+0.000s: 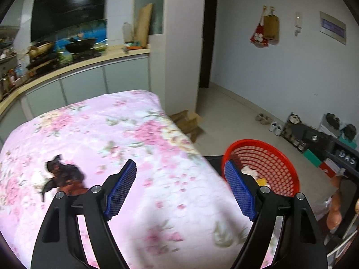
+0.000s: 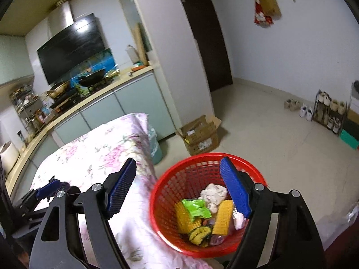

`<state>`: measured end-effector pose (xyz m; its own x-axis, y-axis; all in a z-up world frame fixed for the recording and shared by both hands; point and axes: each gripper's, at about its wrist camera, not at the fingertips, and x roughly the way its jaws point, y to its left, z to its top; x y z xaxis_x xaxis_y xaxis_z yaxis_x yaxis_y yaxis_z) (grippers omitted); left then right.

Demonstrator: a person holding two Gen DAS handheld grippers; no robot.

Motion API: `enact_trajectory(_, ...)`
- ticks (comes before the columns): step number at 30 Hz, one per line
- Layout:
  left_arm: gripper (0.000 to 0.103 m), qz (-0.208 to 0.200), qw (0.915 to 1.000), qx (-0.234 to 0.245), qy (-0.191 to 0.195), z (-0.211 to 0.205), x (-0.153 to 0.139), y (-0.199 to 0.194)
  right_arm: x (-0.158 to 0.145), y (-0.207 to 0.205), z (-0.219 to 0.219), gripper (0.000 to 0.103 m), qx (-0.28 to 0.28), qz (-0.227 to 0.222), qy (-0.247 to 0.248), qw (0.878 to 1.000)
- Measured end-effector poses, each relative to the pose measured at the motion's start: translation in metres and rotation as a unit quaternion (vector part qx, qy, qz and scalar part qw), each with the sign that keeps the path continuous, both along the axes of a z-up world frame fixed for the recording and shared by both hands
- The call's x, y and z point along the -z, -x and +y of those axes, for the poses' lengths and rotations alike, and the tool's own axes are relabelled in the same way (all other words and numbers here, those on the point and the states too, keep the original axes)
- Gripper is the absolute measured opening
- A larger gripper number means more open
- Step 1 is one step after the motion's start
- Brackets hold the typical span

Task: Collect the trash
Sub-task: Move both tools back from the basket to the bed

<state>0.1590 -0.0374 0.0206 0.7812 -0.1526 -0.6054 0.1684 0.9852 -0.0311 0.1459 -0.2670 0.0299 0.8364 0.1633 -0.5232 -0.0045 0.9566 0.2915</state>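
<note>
A dark crumpled wrapper (image 1: 64, 176) lies on the pink floral tablecloth (image 1: 125, 130), left of my left gripper (image 1: 180, 174), which hangs open and empty above the cloth. The red mesh basket (image 1: 269, 159) stands past the table's right edge. In the right wrist view the basket (image 2: 202, 156) holds a green wrapper (image 2: 196, 208), yellow corn-like pieces (image 2: 223, 217), a crumpled white tissue (image 2: 213, 194) and other scraps. My right gripper (image 2: 179, 174) is open and empty, its right finger over the basket. The left gripper (image 2: 48, 189) shows at the left edge there.
An open cardboard box (image 2: 199, 136) sits on the floor beyond the basket, and a lined bin (image 2: 156, 145) stands against the table. A kitchen counter (image 2: 89, 103) runs behind the table. Shoes and a shoe rack (image 2: 329, 112) line the right wall. A person's hand (image 1: 334, 210) is at the right.
</note>
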Motion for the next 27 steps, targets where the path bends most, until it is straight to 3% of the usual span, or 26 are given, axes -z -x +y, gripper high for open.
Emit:
enact_trajectory(18, 0.079, 0.004, 0.9938, -0.109, 0.021, 0.14, -0.014, 0.03, -0.009, 0.02, 0.102, 0.082, -0.096, -0.017, 0.029, 0.995)
enact_trajectory(23, 0.079, 0.001, 0.9864, -0.158, 0.044, 0.194, -0.019, 0.033, -0.008, 0.022, 0.132, 0.082, -0.118, -0.012, 0.039, 0.992)
enact_trajectory(27, 0.079, 0.007, 0.9725, -0.215, 0.09, 0.249, -0.014, 0.028, -0.006, 0.022, 0.149, 0.082, -0.132, -0.007, 0.043, 0.99)
